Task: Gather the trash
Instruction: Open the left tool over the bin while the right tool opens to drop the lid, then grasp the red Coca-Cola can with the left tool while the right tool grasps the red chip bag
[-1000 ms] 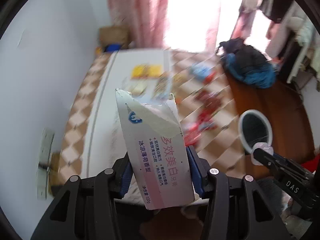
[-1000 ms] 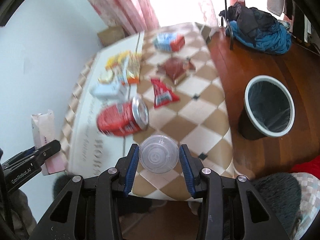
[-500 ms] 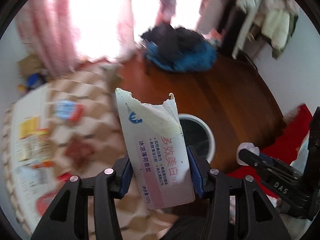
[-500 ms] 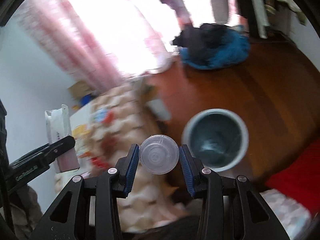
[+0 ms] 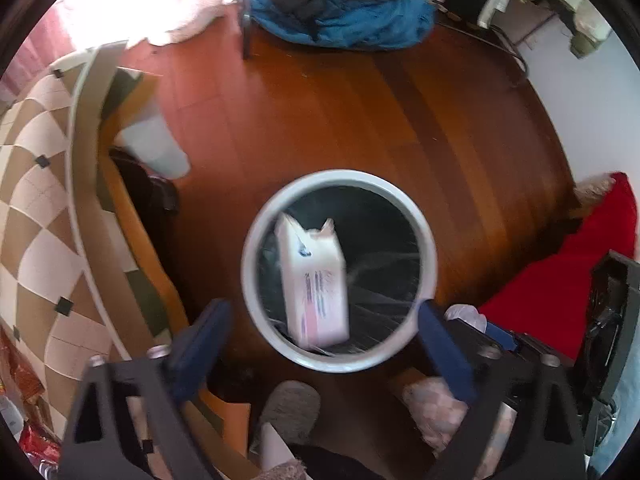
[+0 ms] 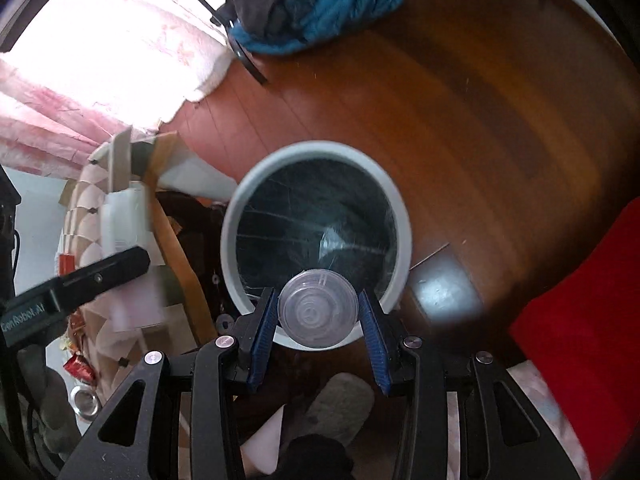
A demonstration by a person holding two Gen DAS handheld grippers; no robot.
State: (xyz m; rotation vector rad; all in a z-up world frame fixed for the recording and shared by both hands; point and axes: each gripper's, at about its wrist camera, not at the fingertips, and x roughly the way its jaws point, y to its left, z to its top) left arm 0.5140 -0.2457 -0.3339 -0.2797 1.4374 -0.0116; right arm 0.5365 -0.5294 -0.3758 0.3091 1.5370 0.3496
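Below the opening left gripper (image 5: 322,332), blurred box (image 5: 314,278) pointed torn-end away inside bin (image 5: 340,362); right gripper (image 6: 318,312) clamped clear cup (image 6: 318,310).

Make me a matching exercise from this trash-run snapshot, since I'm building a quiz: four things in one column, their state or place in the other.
Things:
1. toothpaste box
2. clear lid
3. bin
4. blue jacket

States or places:
a. heaped on the floor
b. pinched in the right gripper
c. loose over the bin's mouth
d. standing on the wood floor, white-rimmed

Pairs: 1-c, 2-b, 3-d, 4-a
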